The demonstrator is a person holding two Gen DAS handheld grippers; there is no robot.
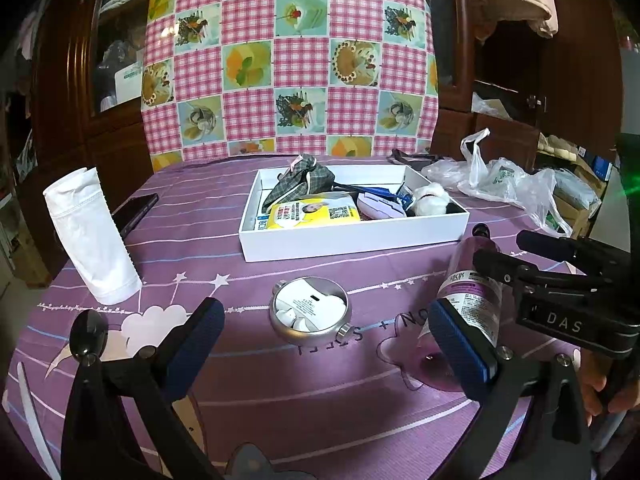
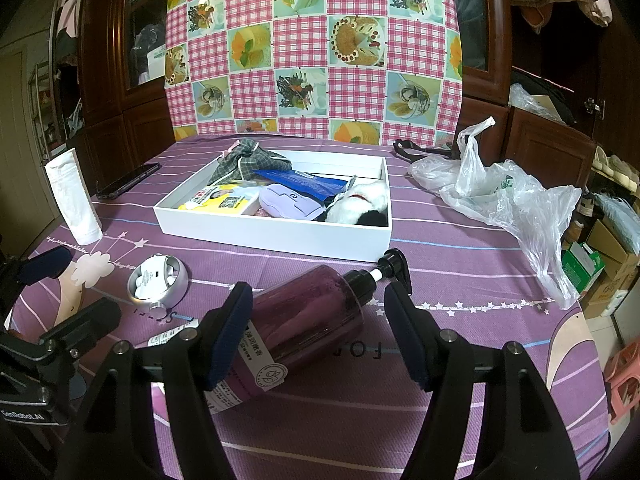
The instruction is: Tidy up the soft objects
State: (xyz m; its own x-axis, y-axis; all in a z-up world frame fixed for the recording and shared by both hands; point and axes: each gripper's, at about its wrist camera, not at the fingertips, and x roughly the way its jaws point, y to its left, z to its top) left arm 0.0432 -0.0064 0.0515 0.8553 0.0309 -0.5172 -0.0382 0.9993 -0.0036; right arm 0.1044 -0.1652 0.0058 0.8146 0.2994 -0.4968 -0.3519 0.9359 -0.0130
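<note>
A: State the orientation of the pump bottle [image 2: 308, 316].

B: The pump bottle lies on its side on the purple tablecloth [image 2: 460, 380]. In the right wrist view its long axis runs from lower left to upper right, and the black pump head points toward the near wall of the white tray [image 2: 276, 236]. The pump head stops just short of that wall.

A: Contents of the tray?

B: A plaid cloth pouch [image 2: 248, 164], a yellow packet [image 2: 218, 198], a lilac case [image 2: 288, 202], a blue pack [image 2: 300, 182] and a white plush toy [image 2: 360, 204].

A: Remaining items on the surface?

B: A round metal tin [image 1: 310, 310] sits near the bottle. A white sleeve [image 1: 90, 236] stands upright at the left edge, with a dark phone [image 1: 136, 210] beside it. Clear plastic bags [image 2: 504, 196] lie to the right. A pink checked cloth [image 1: 288, 56] hangs behind the table, flanked by dark wooden cabinets [image 2: 108, 60].

A: Tool status?

B: The right gripper [image 2: 320, 332] stands spread about the bottle's lower body. The left pad appears to be against the label; the right pad stands clear. The left gripper [image 1: 324, 344] is spread wide and holds nothing; the tin lies beyond its fingertips.
</note>
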